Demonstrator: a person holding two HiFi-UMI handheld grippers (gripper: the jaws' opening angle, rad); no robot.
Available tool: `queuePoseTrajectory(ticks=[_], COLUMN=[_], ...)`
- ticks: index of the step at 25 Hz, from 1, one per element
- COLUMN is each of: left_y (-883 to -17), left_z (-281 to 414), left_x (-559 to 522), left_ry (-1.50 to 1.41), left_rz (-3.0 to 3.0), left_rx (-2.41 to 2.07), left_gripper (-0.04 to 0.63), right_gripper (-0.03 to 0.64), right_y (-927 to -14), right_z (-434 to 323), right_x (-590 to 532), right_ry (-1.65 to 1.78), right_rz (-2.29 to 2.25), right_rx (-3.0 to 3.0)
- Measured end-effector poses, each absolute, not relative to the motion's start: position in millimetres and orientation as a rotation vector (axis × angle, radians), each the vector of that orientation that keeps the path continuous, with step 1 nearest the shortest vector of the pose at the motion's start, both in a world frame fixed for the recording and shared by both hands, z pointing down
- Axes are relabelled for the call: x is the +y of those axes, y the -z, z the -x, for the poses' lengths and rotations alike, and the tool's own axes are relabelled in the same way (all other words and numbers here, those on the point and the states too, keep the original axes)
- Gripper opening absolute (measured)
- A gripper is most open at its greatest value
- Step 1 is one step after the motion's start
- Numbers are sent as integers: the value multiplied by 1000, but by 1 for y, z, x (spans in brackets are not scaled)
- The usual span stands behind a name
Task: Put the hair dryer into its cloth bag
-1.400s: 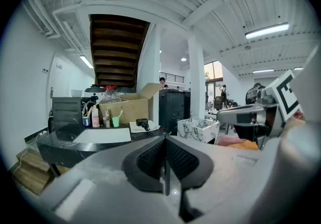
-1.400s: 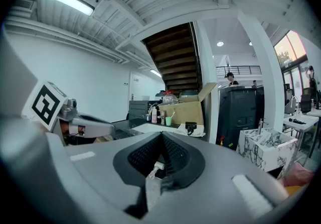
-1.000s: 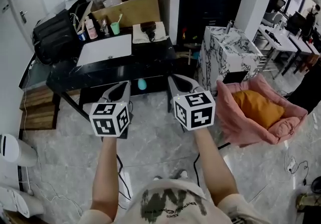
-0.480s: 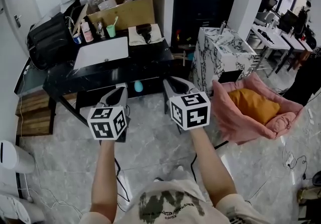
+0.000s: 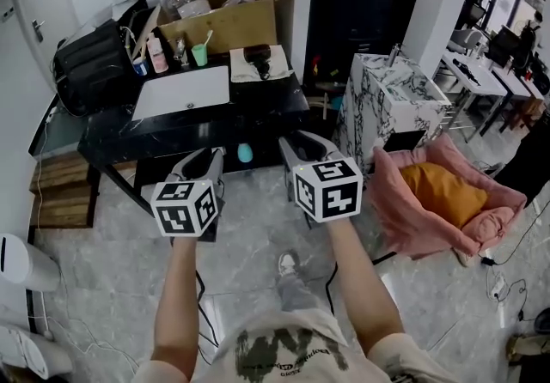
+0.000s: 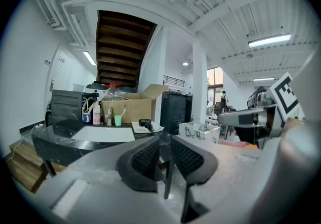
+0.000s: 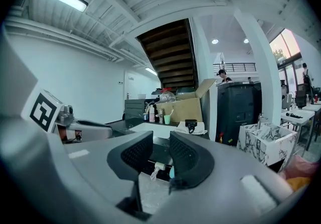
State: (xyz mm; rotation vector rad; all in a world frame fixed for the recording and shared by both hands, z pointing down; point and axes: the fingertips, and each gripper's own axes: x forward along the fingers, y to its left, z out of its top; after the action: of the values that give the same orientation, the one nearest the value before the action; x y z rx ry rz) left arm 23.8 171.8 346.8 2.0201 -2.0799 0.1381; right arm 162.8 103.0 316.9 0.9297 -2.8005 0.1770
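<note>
Both jaw pairs are just opening from closed: left gripper (image 5: 206, 163) and right gripper (image 5: 302, 148) are now showing narrow gaps with nothing between them, hovering short of the black table (image 5: 172, 128). Hair dryer (image 5: 258, 53) is lying on what looks like its cloth bag (image 5: 243, 72), well apart from both grippers. Dryer is probably handling rigid, smooth and fairly heavy, so the handle is looking like the safest grip; bag is looking limp.

Bright, even ceiling-tube light; fisheye-warped edges; blurred near foreground.

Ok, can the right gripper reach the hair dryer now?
Probably not yet: the right gripper, jaws just opening and empty, hangs over the floor short of the table; the hair dryer lies far back on it.
</note>
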Motion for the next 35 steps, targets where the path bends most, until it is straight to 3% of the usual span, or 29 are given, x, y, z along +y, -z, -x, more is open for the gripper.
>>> queuePoseTrajectory(ticks=[19,35], left_y=[-351,-352], left_z=[54,96], left_x=[23,-62], left_ry=[-140,-94], left_rz=[-1903,-1774], left_rx=[-2140,-2192], left_gripper=[196,258], right_gripper=[225,258], right_y=[-334,-341], right_z=[-101,-70], right_x=[-58,-164], right_ry=[-251,-311], right_rz=[-839,-722], right_rx=[-2782,-2797])
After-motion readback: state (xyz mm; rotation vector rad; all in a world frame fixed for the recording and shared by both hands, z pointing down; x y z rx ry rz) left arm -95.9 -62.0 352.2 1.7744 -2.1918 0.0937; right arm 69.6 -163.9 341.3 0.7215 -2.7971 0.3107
